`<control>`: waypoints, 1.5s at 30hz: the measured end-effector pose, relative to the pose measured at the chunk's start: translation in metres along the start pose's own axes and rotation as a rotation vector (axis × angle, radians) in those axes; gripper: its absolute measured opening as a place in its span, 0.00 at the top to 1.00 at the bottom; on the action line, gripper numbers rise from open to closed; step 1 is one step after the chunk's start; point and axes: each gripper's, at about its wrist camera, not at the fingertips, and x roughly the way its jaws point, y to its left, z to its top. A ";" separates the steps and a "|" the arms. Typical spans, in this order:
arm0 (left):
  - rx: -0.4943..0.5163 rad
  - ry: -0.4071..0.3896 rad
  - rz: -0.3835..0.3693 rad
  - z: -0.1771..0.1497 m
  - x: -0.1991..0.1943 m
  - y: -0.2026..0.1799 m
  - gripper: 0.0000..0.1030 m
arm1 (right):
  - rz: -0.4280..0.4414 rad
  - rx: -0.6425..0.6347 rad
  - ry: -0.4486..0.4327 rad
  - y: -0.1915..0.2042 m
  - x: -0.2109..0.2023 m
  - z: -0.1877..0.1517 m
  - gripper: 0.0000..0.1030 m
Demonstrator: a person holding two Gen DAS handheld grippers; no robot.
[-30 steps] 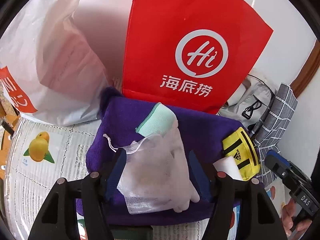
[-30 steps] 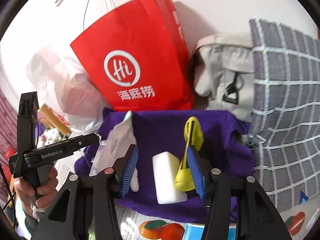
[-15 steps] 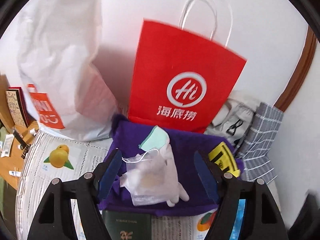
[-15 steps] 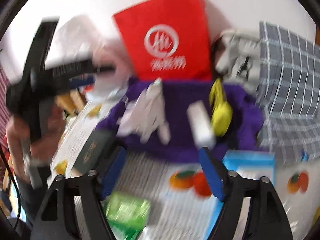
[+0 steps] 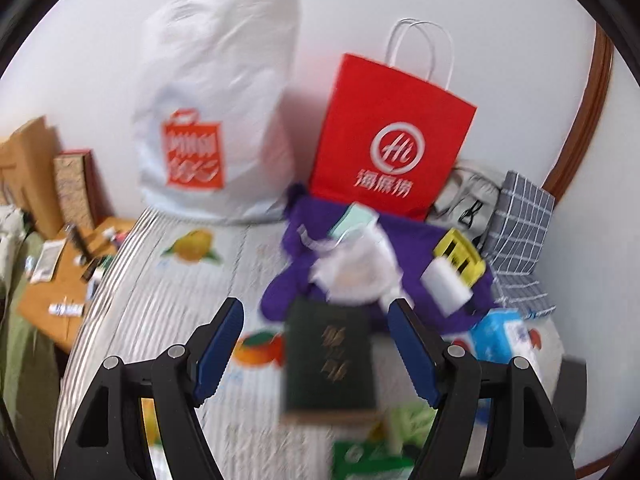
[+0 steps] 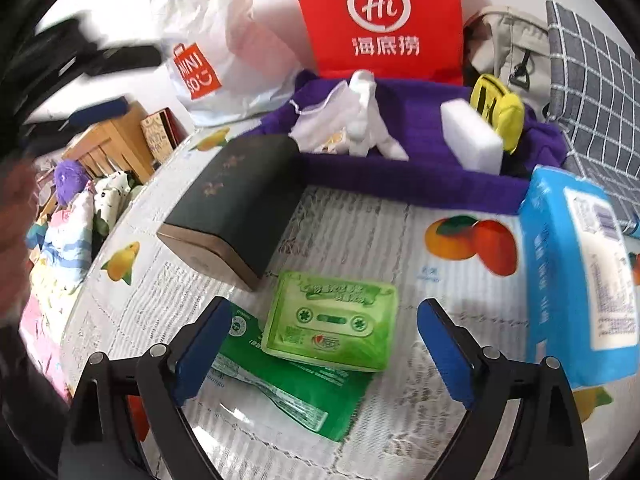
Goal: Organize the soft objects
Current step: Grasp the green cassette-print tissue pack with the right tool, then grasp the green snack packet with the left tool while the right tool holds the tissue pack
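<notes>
Both my hand-held grippers, left (image 5: pixel 314 344) and right (image 6: pixel 322 344), empty; right jaws just widened. Sponge (image 6: pixel 472 140) light, squashy; I pinch its long sides.

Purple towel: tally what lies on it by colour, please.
On the purple towel:
White: 3 (mesh pouch, glove, sponge)
Yellow: 1 (pouch)
Total: 4
</notes>
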 end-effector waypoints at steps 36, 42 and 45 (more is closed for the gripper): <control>-0.135 0.293 0.039 -0.136 0.053 -0.055 0.26 | 0.038 0.133 -0.148 -0.087 -0.098 -0.097 0.29; -0.196 0.291 0.202 -0.129 0.073 -0.081 0.17 | 0.079 0.133 -0.165 -0.101 -0.103 -0.108 0.29; -0.137 0.298 0.288 -0.129 0.084 -0.100 0.12 | 0.110 0.133 -0.162 -0.105 -0.103 -0.112 0.29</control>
